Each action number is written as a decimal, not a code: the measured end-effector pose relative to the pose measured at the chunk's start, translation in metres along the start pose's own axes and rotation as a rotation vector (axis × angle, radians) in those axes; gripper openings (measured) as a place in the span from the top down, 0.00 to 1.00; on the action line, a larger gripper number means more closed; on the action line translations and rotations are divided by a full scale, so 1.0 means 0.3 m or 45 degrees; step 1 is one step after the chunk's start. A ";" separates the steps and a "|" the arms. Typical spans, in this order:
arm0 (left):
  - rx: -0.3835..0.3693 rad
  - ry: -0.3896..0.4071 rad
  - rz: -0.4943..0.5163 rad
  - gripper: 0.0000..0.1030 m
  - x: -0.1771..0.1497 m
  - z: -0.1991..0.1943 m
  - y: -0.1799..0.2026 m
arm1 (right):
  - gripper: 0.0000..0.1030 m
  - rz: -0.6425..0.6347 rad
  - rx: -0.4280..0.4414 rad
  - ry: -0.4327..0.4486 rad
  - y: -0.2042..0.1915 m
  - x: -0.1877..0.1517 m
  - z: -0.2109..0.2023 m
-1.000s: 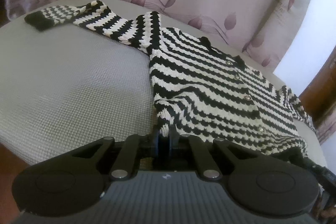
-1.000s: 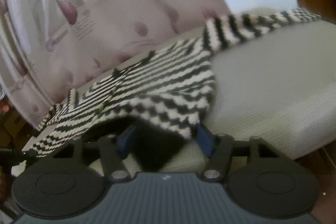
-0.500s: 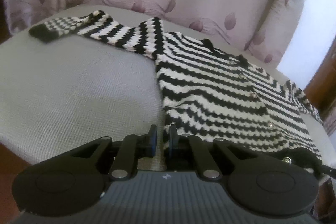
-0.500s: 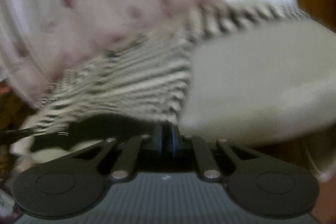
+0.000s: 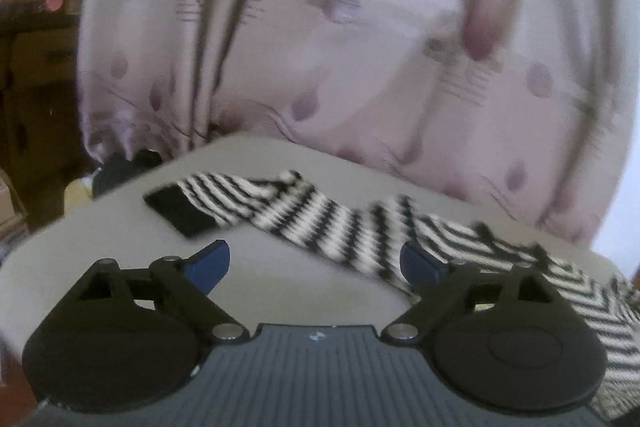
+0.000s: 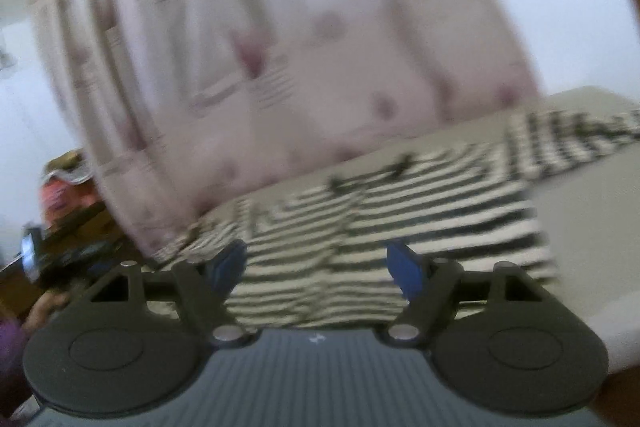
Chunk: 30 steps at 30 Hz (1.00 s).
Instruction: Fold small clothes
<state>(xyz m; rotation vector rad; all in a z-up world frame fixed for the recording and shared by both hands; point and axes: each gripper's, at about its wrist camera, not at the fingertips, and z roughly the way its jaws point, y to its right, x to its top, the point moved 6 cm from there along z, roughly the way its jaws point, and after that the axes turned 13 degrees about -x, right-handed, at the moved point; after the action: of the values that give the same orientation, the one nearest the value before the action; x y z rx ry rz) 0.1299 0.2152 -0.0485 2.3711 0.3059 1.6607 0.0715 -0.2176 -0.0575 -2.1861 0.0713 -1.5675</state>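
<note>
We hold both tongs spread wide and empty. The left gripper (image 5: 314, 265) faces the striped sweater's (image 5: 460, 243) left sleeve (image 5: 256, 203), stretched out on the grey table (image 5: 120, 247) before the curtain (image 5: 360, 67), so we judge the sleeve fold comes next. The right gripper (image 6: 316, 265) hovers over the sweater's body, which lies flat across the table, free to pinch.

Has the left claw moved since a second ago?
Yes. The left claw has let go of the striped cardigan's hem and swung left toward its sleeve; judged against the grey cushion, it now hangs open near the cuff.
</note>
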 end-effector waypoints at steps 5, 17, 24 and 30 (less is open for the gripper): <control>0.031 -0.133 0.139 0.19 0.052 0.179 -0.144 | 0.25 -0.107 0.079 -0.074 -0.125 -0.026 0.084; -0.072 -0.455 0.632 0.93 -0.004 0.488 -0.275 | 0.24 0.042 0.007 -0.243 -0.091 -0.079 0.213; -0.101 -0.242 0.071 0.94 0.405 0.405 -0.328 | 0.24 0.047 0.017 -0.247 -0.124 -0.059 0.239; 0.228 -0.196 -0.194 0.85 0.652 0.543 -0.515 | 0.24 0.137 0.041 -0.264 -0.132 -0.062 0.288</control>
<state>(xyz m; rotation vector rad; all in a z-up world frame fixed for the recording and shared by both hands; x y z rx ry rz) 0.3431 0.4099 0.0253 2.5144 0.6130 1.4282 0.1350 -0.1484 -0.0810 -2.2669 0.0971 -1.2692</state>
